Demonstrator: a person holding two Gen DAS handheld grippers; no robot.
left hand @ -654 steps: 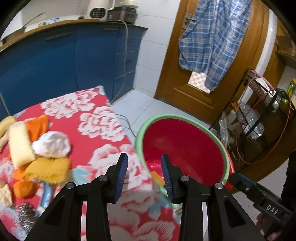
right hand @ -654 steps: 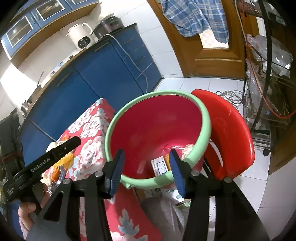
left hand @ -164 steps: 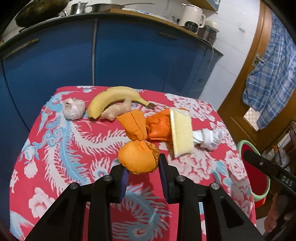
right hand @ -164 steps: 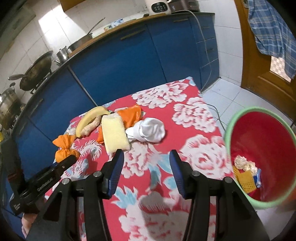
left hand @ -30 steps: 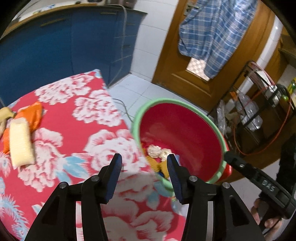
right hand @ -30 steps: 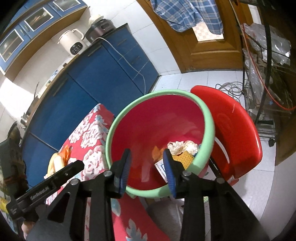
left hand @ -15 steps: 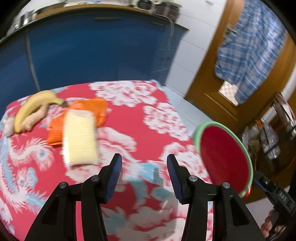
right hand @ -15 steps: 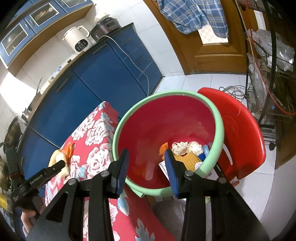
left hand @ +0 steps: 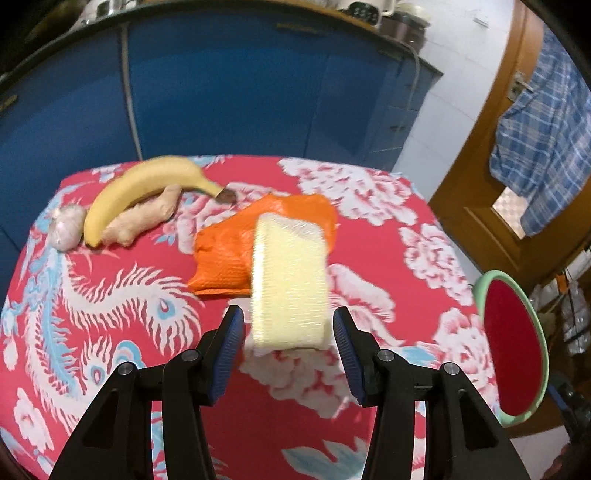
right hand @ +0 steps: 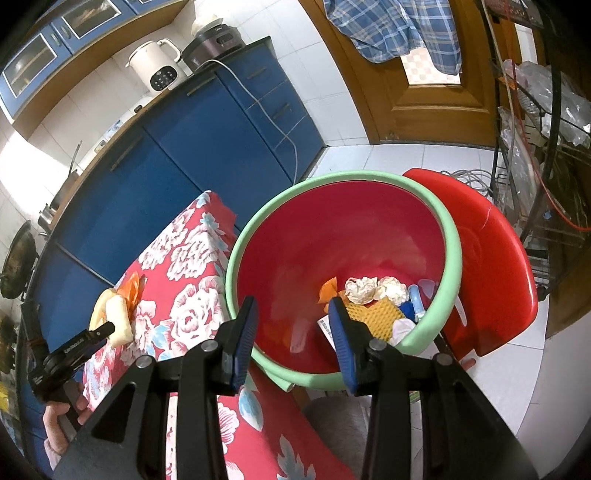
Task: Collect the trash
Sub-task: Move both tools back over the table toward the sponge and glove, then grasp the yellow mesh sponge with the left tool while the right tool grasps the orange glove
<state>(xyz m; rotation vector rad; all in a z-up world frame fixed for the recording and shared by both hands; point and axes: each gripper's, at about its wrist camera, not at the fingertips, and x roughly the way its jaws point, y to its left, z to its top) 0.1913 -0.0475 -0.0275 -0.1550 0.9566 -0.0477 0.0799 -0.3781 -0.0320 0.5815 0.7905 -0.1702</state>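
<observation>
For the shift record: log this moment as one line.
left gripper: open, before pale yellow sponge on orange cloth | right gripper: open, empty, over red green-rimmed bin | bin: holds trash

A banana, a ginger root and a garlic bulb are seen together on the floral tablecloth. A white kettle is placed on the blue cabinets, and a plaid cloth is hung on the wooden door.

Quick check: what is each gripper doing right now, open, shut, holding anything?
Left gripper: open, empty, the pale yellow rectangular sponge just ahead between its fingers, untouched.
Right gripper: open, empty, over the green-rimmed red plastic basin.
</observation>
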